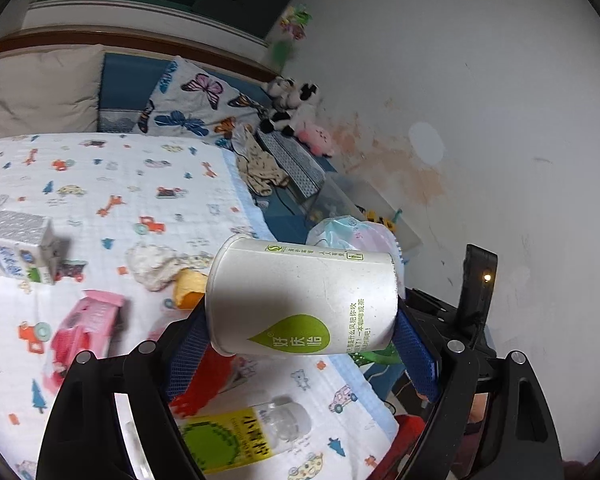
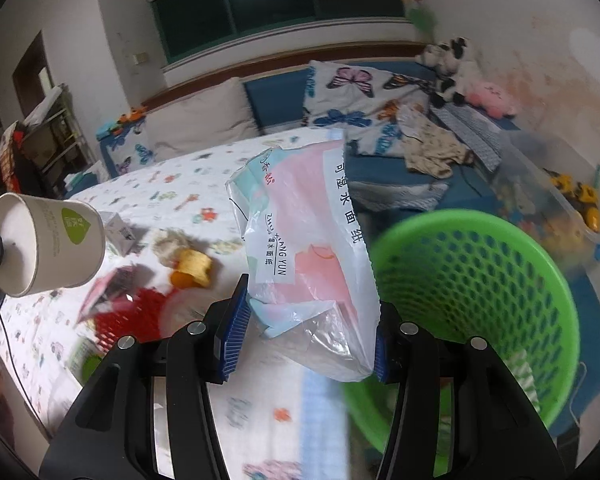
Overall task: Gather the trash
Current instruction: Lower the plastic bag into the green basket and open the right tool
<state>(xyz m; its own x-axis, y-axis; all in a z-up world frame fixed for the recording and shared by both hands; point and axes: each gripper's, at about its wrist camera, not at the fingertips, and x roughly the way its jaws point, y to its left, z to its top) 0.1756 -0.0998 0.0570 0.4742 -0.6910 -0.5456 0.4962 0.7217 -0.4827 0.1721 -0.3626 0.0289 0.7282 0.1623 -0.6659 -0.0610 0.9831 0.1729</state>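
left claw [image 1: 302,334] pinching paper cup [image 1: 300,300] sideways, risking crushing; right claw [image 2: 306,328] gripping tissue wrapper [image 2: 308,240] loosely, possibly slipping short of green basket [image 2: 532,272].

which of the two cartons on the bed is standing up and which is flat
The white and blue milk carton near the left edge stands upright, its grey folded top showing. The pink carton, nearer the left gripper, lies flat on the printed sheet.

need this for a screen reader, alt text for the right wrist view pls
The right tool grips a crinkled plastic tissue wrapper above a bed, beside a green mesh basket. At far left, a paper cup is held sideways over scattered trash.
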